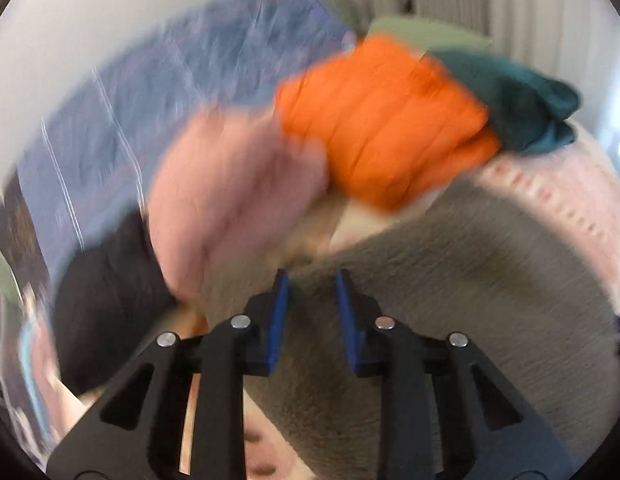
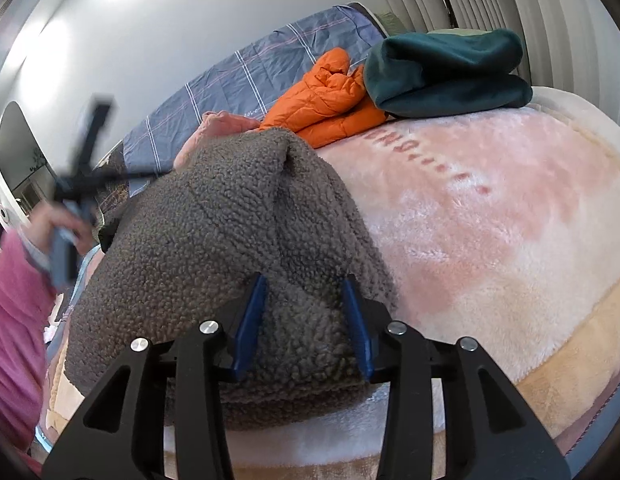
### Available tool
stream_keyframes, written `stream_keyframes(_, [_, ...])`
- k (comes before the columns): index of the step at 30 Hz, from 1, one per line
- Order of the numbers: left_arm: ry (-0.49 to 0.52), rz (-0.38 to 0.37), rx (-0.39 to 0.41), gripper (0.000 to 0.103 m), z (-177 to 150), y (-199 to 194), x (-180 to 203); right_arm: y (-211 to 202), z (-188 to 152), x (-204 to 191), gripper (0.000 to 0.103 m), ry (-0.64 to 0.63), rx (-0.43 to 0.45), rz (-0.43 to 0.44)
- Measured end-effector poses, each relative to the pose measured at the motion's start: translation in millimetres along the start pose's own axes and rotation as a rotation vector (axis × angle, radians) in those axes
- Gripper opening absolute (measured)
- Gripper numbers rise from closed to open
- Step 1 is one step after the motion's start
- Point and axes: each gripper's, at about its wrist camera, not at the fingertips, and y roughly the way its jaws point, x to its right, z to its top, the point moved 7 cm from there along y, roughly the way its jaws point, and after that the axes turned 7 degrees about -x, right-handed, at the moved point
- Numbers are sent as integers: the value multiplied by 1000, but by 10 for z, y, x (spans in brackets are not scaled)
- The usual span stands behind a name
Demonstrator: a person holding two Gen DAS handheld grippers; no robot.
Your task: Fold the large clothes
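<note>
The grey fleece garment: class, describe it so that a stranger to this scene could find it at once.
Start at the pink plush blanket covering the bed. On its near left part lies the grey fleece garment, bunched under the open right gripper. Unlike the smooth orange puffer jacket and dark green garment behind it, it is curly-textured.

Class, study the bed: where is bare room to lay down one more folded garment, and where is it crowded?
Free: the pink blanket right of the grey fleece, in front of the orange jacket and green garment. Crowded: the back edge, where those piles and a pink garment bunch together.
</note>
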Motion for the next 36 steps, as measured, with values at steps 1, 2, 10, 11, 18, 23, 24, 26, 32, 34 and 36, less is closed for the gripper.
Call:
stream_keyframes(1, [30, 20, -15, 25, -108, 185, 50, 7, 8, -29, 42, -3, -1, 20])
stream_keyframes(2, [63, 106, 29, 23, -177, 313, 137, 21, 26, -40, 42, 0, -2, 18])
stream_keyframes(10, [49, 114, 17, 23, 6, 53, 169, -10, 5, -22, 43, 10, -1, -9])
stream_keyframes(11, [39, 108, 30, 23, 16, -55, 164, -15, 2, -16, 43, 10, -1, -10])
stream_keyframes(18, [201, -174, 178, 52, 150, -716, 1175, -43, 18, -5, 45, 31, -7, 24])
stream_keyframes(23, [340, -89, 93, 57, -73, -264, 1789, -307, 63, 188, 61, 108, 23, 67])
stream_keyframes(24, [337, -95, 91, 57, -48, -307, 1782, -374, 69, 302, 61, 144, 35, 69])
stream_keyframes(26, [322, -122, 86, 57, -56, -312, 1765, -395, 61, 455, 61, 204, 20, 111])
stream_keyframes(32, [297, -150, 96, 57, -92, -303, 1708, -87, -56, 662, 73, 459, -127, 394])
stream_keyframes(34, [299, -144, 103, 57, -90, -312, 1692, 1, -35, 617, 78, 479, -159, 449])
stream_keyframes(36, [293, -152, 108, 57, -92, -324, 1671, 93, -11, 576, 84, 486, -197, 466])
